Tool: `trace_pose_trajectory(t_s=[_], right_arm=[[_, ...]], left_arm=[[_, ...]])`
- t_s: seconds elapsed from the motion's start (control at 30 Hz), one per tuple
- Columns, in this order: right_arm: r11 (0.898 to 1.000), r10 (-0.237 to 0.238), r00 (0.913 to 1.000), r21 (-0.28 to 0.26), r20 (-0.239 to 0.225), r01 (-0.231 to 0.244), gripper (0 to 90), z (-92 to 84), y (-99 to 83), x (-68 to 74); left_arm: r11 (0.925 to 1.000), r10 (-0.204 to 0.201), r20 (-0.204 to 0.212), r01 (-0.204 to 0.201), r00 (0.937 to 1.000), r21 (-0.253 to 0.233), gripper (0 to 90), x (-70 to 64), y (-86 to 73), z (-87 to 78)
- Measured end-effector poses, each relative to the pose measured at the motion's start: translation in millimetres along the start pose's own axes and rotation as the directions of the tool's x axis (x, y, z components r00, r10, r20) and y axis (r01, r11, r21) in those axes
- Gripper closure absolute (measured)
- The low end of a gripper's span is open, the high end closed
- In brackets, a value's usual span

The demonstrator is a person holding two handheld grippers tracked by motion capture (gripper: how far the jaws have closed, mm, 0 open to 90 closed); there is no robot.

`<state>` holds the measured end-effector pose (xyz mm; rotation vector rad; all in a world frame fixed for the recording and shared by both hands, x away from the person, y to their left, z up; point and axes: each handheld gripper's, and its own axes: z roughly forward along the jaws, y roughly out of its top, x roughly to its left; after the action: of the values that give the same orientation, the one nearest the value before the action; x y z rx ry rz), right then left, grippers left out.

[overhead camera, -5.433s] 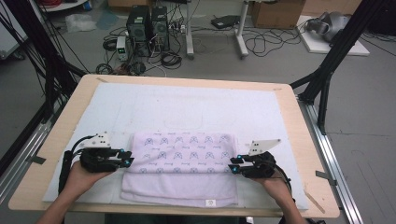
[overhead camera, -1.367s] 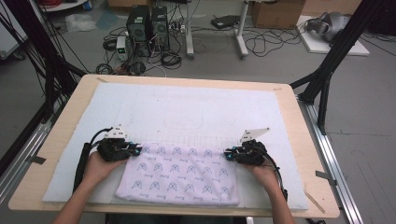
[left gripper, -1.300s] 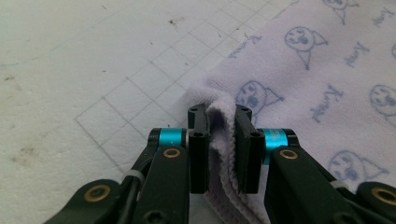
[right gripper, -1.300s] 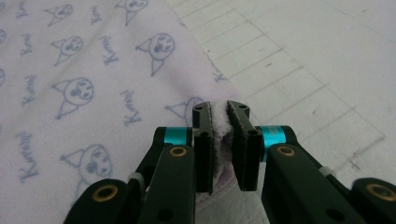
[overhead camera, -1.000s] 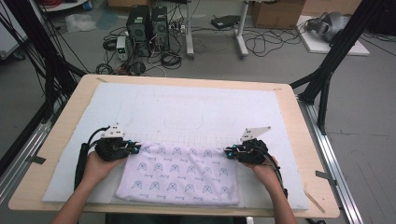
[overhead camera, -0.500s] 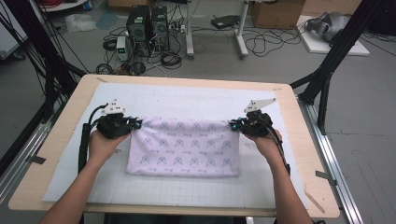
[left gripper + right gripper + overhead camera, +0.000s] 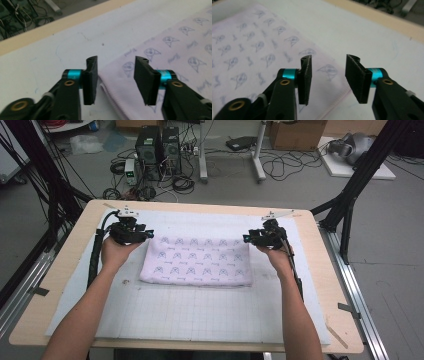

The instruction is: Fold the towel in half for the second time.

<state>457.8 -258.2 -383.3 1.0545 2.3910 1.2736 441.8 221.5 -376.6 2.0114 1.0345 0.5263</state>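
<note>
A pale lilac towel [image 7: 197, 261] printed with small blue figures lies folded flat on the white mat. My left gripper [image 7: 148, 234] is at its far left corner, jaws open, the towel's corner edge [image 7: 117, 85] lying between and under them. My right gripper [image 7: 247, 238] is at the far right corner, also open, with the towel's hemmed corner [image 7: 329, 82] below its jaws. Nothing is held in either.
A white gridded mat [image 7: 200, 312] covers most of the wooden table [image 7: 65, 265]. Black frame posts stand at both sides. Computers, cables and boxes sit on the floor beyond the far edge.
Both grippers carried the towel's near edge away from me, folding it over to the far side. They then let go and now stand open at the far corners.
</note>
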Motion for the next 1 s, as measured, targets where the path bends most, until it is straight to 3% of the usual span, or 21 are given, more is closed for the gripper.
trace_pose_trajectory(t_s=[0.13,0.27,0.43,0.5,0.57,0.63,0.7,0.73,0.87,1.0], right_arm=[[0.999,-0.002,1.0000,0.045,-0.004,0.002,55.0,3.1,-17.1,4.0],[0.998,-0.028,0.9992,0.061,-0.030,0.029,57.8,0.0,-31.6,19.8],[0.988,-0.102,0.9921,0.106,-0.073,0.110,68.2,-2.3,-49.1,45.0],[0.989,-0.095,0.9901,0.107,-0.104,0.106,71.0,-3.0,-57.9,49.8],[0.984,-0.086,0.9885,0.144,-0.125,0.104,71.0,-3.0,-64.7,54.0],[0.980,-0.077,0.9870,0.171,-0.141,0.101,70.5,-3.0,-68.6,57.2],[0.983,-0.114,0.9862,0.132,-0.120,0.130,71.2,-6.8,-73.3,62.6],[0.982,-0.111,0.9864,0.136,-0.121,0.127,71.0,-7.0,-75.4,63.3],[0.987,-0.096,0.9888,0.120,-0.114,0.109,70.2,-10.2,-83.7,64.4],[0.990,-0.107,0.9899,0.085,-0.092,0.115,64.0,-14.4,-84.8,70.4]], left_arm=[[0.9999,0.010,0.049,-0.010,0.9987,-0.011,52.7,-2.1,-15.0,-7.5],[0.9978,0.066,0.103,-0.066,0.9924,-0.008,59.1,-17.4,-35.4,-13.7],[0.9913,0.129,0.201,-0.131,0.9710,0.000,84.3,-39.5,-61.0,-21.0],[0.9888,0.145,0.233,-0.149,0.9616,0.000,87.0,-45.7,-69.7,-24.9],[0.9884,0.148,0.240,-0.152,0.9594,-0.003,86.9,-48.4,-77.8,-29.1],[0.9881,0.146,0.225,-0.153,0.9634,0.015,84.5,-48.4,-85.3,-31.6],[0.9861,0.146,0.218,-0.160,0.9649,0.045,82.1,-46.9,-92.7,-30.0],[0.9871,0.140,0.216,-0.153,0.9664,0.047,81.3,-47.1,-96.2,-29.2],[0.9852,0.155,0.192,-0.166,0.9691,0.042,77.9,-49.4,-96.1,-29.9],[0.9915,0.121,0.162,-0.127,0.9793,0.027,64.2,-47.6,-95.9,-34.6]])
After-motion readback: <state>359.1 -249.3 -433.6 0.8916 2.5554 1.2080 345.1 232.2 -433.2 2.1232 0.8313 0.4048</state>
